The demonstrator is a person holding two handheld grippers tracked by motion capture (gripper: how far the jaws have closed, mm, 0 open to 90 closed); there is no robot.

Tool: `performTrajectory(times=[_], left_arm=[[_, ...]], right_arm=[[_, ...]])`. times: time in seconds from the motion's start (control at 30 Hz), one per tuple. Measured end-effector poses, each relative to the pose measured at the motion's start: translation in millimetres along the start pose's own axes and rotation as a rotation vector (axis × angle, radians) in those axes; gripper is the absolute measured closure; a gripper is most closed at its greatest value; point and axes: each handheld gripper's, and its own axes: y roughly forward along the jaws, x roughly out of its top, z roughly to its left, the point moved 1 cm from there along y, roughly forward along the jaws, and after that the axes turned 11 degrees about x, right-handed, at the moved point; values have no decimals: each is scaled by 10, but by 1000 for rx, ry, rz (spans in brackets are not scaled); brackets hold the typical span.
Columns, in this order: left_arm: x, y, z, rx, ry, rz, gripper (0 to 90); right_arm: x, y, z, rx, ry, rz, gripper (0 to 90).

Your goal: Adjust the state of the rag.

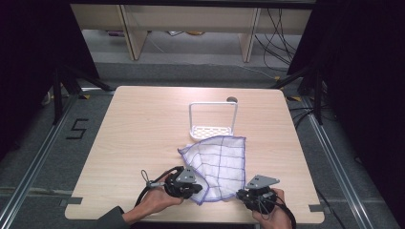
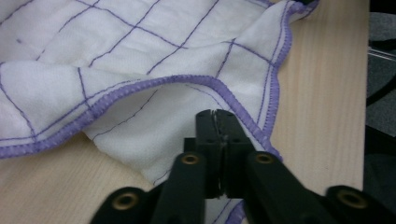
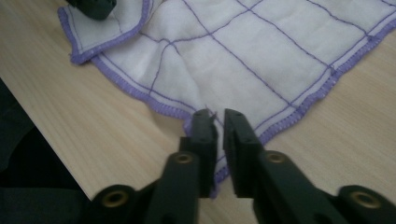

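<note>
— What stands round that surface (image 1: 143,124)?

— Pale wood, rounded corners, a small round hole (image 1: 232,99) near its far edge. Beyond its far side a grey floor (image 1: 191,71) runs to a light wooden bench or desk frame (image 1: 191,19), its legs (image 1: 129,38) planted on the floor, with black cables (image 1: 277,38) hanging beside them.

— And to the sides of the surface?

— Black curtains (image 1: 363,71) both ways, dark tripod legs (image 1: 62,86) at their feet. Metal rails (image 1: 38,157) lie along the floor, and a "5" in black tape (image 1: 76,129) is stuck left of the surface. Light is even, from overhead.
</note>
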Motion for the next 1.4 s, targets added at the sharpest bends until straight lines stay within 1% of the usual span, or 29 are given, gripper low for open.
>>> performTrajectory(times=[0.13, 0.2, 0.3, 0.33, 0.37, 0.4, 0.43, 0.47, 0.5, 0.53, 0.57, 0.6, 0.63, 0.67, 0.7, 0.73, 0.83, 0.87, 0.9, 1.03, 1.07, 1.1, 1.17, 1.2, 1.23, 1.27, 1.3, 1.33, 1.4], left_arm=[[-17, -82, 78, -3, -46, -33, 897], [-35, -155, 147, 14, -52, -53, 897], [-74, -280, 253, 20, -73, -72, 897], [-86, -320, 282, 18, -76, -70, 897], [-95, -350, 301, 11, -97, -86, 896], [-97, -372, 303, 19, -114, -84, 895], [-88, -379, 293, 8, -133, -84, 888], [-78, -372, 287, -3, -134, -81, 814], [-66, -368, 279, -7, -134, -77, 714], [-40, -320, 236, -13, -171, -59, 667], [-40, -320, 236, -13, -171, -59, 637], [-22, -277, 214, -17, -178, -56, 637], [-14, -258, 209, -14, -179, -47, 584], [-5, -231, 197, -24, -194, -48, 552], [5, -210, 186, -15, -198, -37, 522], [23, -175, 156, -23, -219, -39, 498], [66, -120, 77, -24, -210, -24, 430], [84, -99, 38, -20, -186, -12, 414], [98, -76, 1, -15, -170, -3, 402], [145, 63, -113, -10, -129, 24, 400], [151, 92, -127, -7, -129, 29, 404], [159, 123, -139, 1, -110, 39, 411], [167, 172, -132, 21, -68, 65, 448], [165, 198, -125, 28, -60, 74, 472], [160, 221, -119, 35, -53, 74, 543], [154, 239, -121, 47, -45, 73, 568], [151, 241, -116, 53, -19, 81, 596], [151, 241, -119, 58, -14, 78, 596], [154, 236, -126, 65, 1, 66, 689]], right_arm=[[-14, -34, 15, -2, -3, -5, 900], [-7, -99, 24, -3, -30, -3, 900], [-19, -231, 36, -16, -37, -36, 900], [-19, -231, 36, -16, -37, -36, 900], [-31, -262, 37, -23, -33, -44, 900], [-53, -286, 34, -10, -15, -47, 900], [-68, -289, 41, -5, 8, -53, 900], [-86, -291, 21, -7, 13, -75, 900], [-94, -264, 7, -1, 7, -88, 866], [-91, -246, 10, -3, 13, -96, 823], [-82, -230, 19, 0, 25, -89, 771], [-82, -230, 19, 0, 25, -89, 771], [-69, -205, 33, -7, 30, -87, 729], [-61, -198, 35, -6, 33, -87, 709], [-54, -194, 46, -1, 45, -80, 698], [-51, -175, 33, -3, 18, -84, 681], [-39, -142, 68, 7, 29, -82, 627], [-32, -136, 89, 11, 46, -81, 607], [-28, -114, 88, 11, 20, -80, 593], [-25, -39, 134, 18, 37, -45, 571], [-25, -10, 135, 23, 36, -37, 572], [-26, 5, 122, 18, 16, -32, 574], [-18, 30, 122, 15, 17, -30, 581], [-14, 33, 125, 16, 23, -27, 583], [-15, 49, 115, 15, 18, -19, 593], [-18, 63, 124, 18, 36, -27, 594], [-21, 74, 100, 14, 5, -23, 594], [-21, 74, 100, 14, 5, -23, 594], [-27, 96, 113, 14, 38, -21, 610]])
